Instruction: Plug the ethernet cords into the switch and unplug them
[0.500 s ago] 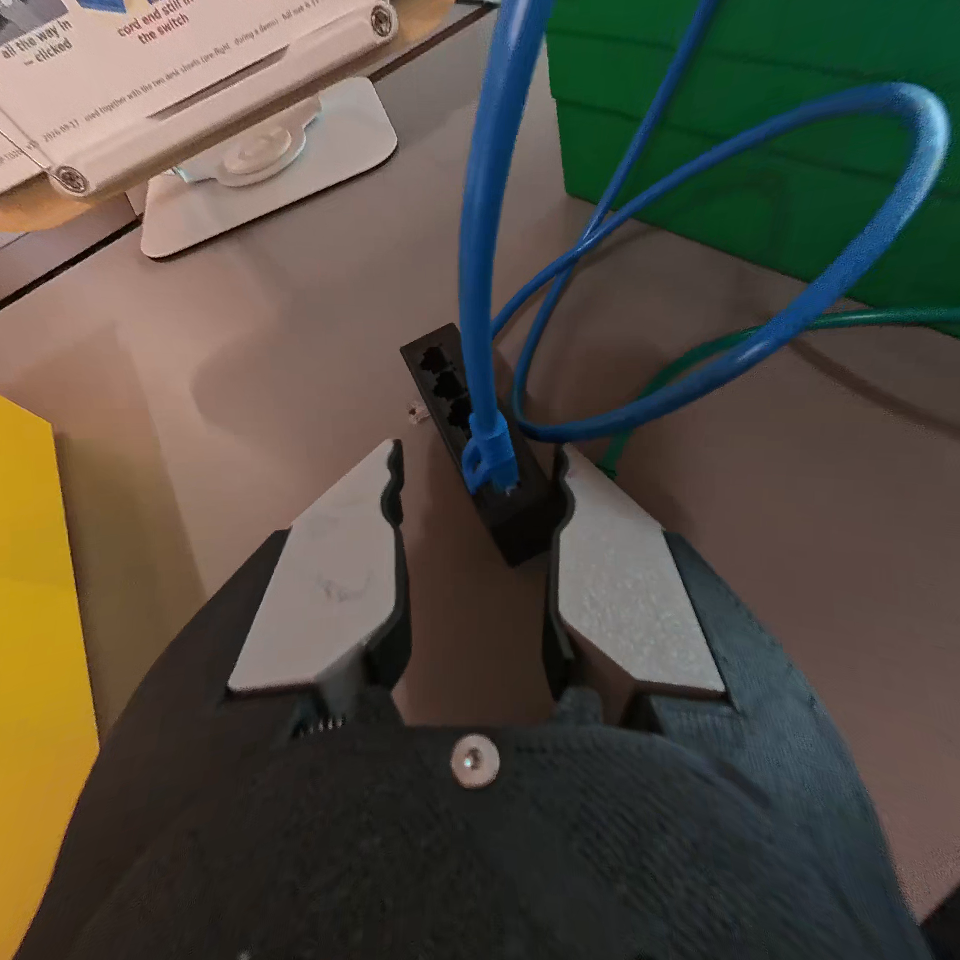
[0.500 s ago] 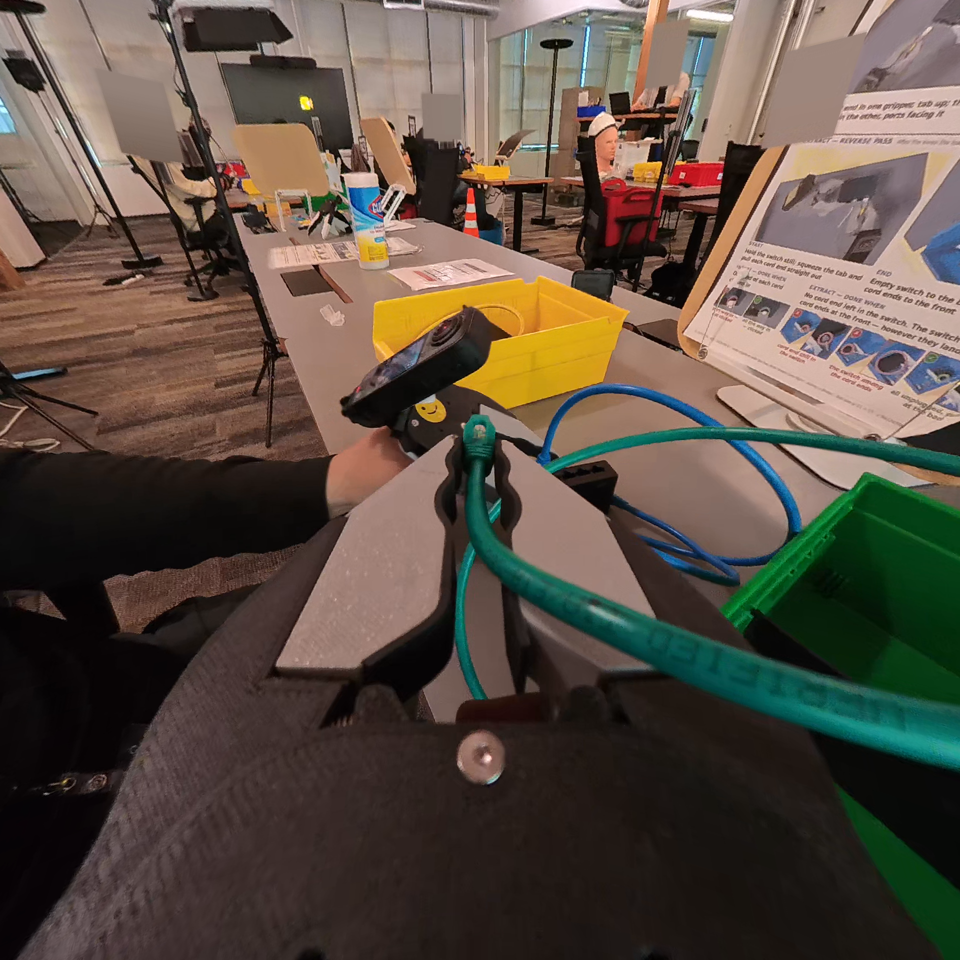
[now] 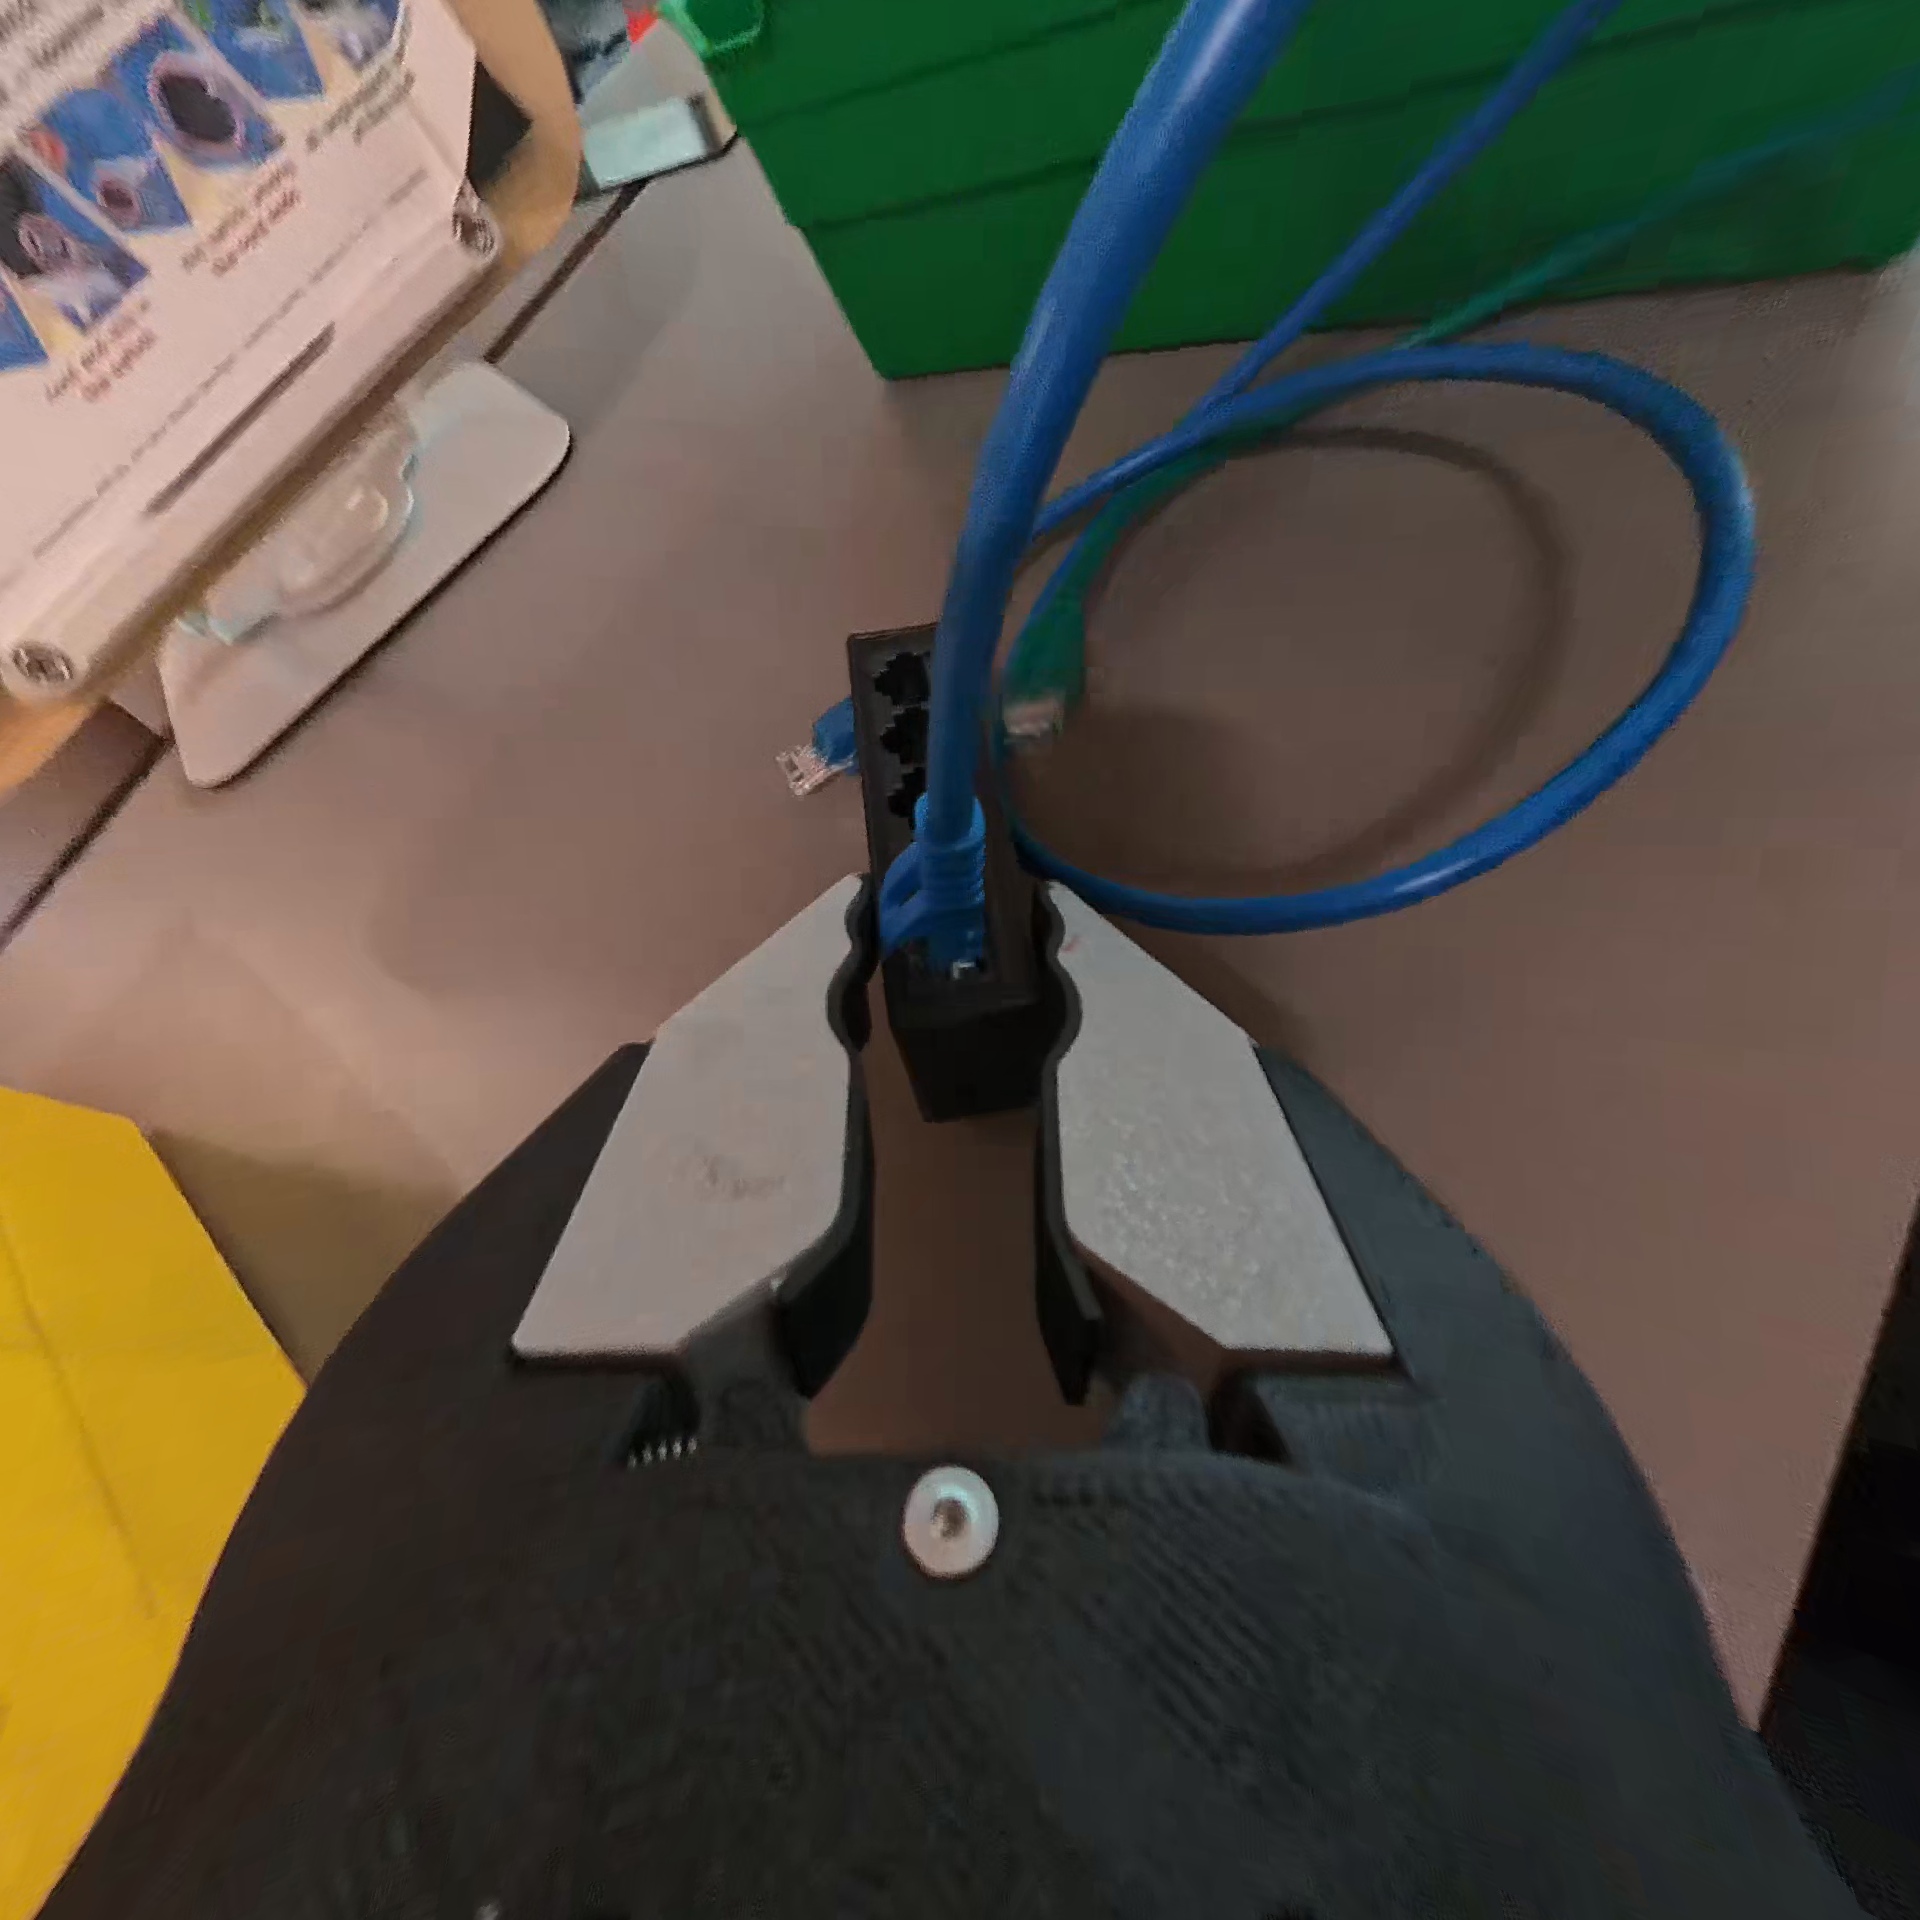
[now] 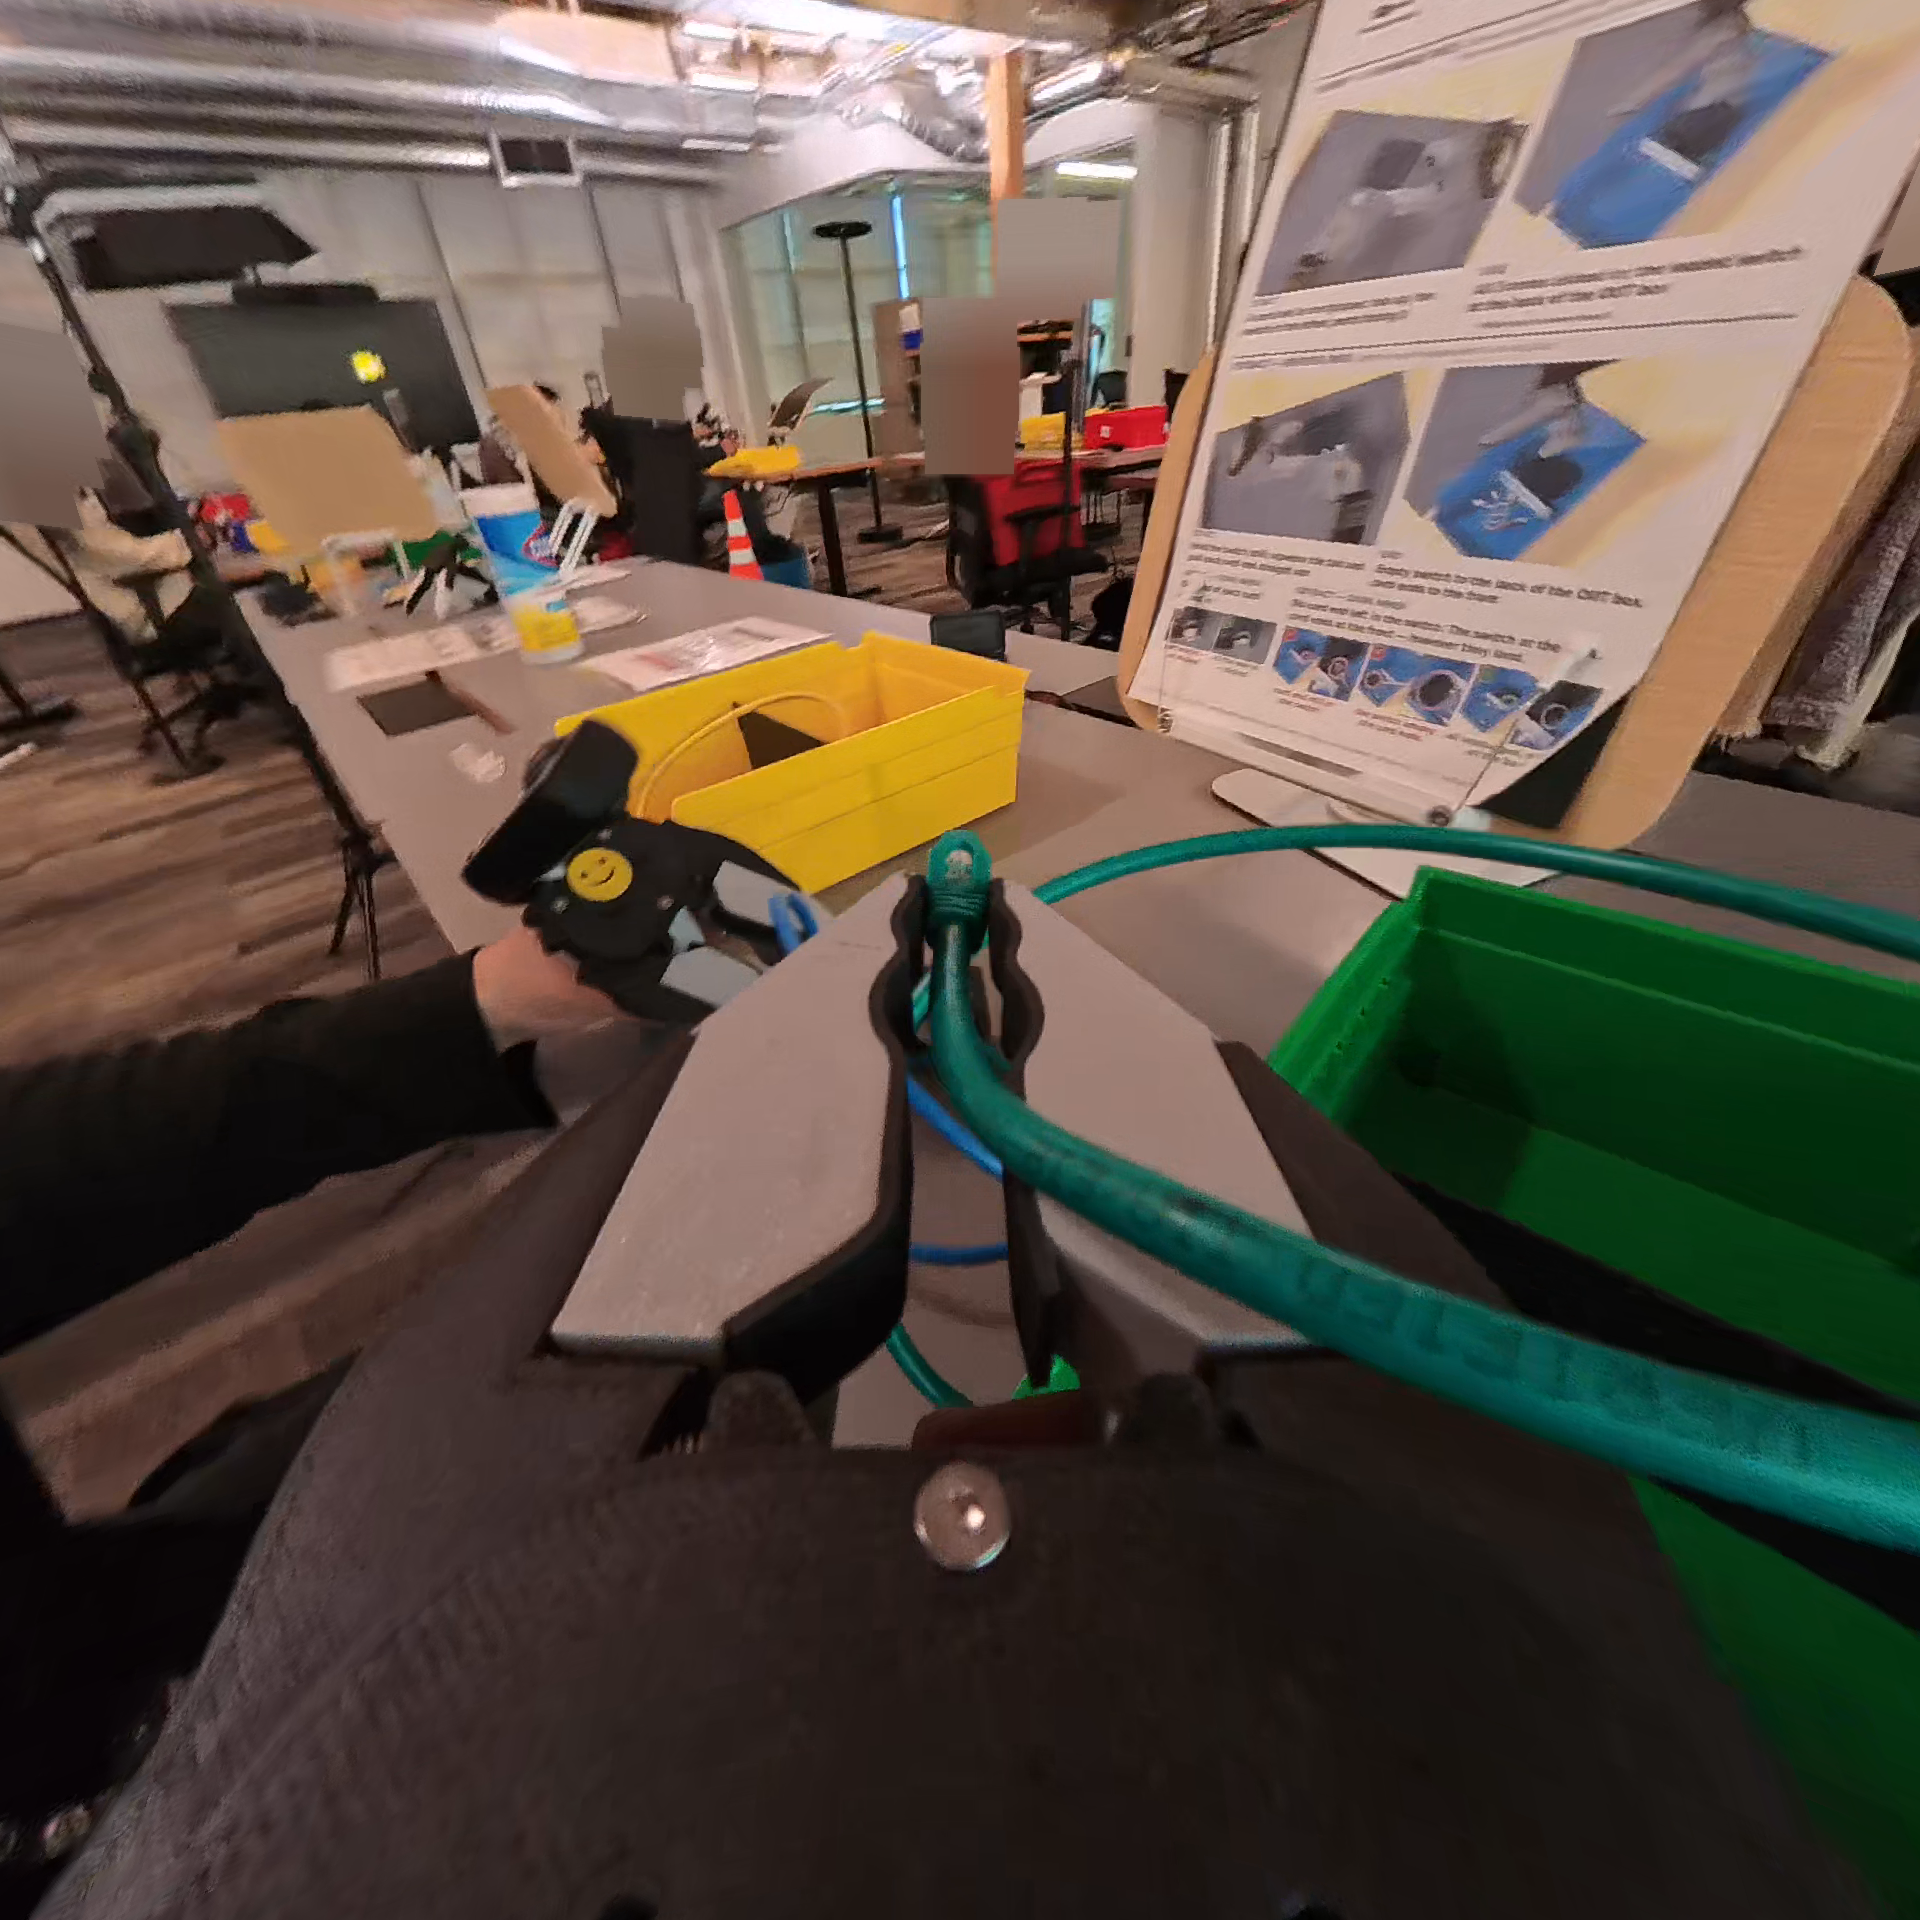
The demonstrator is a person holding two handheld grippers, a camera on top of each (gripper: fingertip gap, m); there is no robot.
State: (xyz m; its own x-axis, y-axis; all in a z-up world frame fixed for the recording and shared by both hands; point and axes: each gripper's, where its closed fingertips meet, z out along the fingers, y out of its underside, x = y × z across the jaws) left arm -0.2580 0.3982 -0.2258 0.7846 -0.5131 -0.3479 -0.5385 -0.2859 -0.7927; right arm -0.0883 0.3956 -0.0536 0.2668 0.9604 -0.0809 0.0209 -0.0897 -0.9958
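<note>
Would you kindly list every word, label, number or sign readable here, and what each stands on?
I do not copy out writing; these things bear it:
Instruction sheet on the board: printed captions, mostly blurred.
Green cable: lettering along its jacket.
Wipes canister: brand label, small.
Papers on the table: too small to read.
Left gripper: a yellow smiley sticker, no words.

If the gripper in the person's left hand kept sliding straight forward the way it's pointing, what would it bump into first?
The left gripper already has the black switch between its fingers, so it would probably meet the blue cord's plug seated in a near port. Depth is hard to judge, though.
</note>
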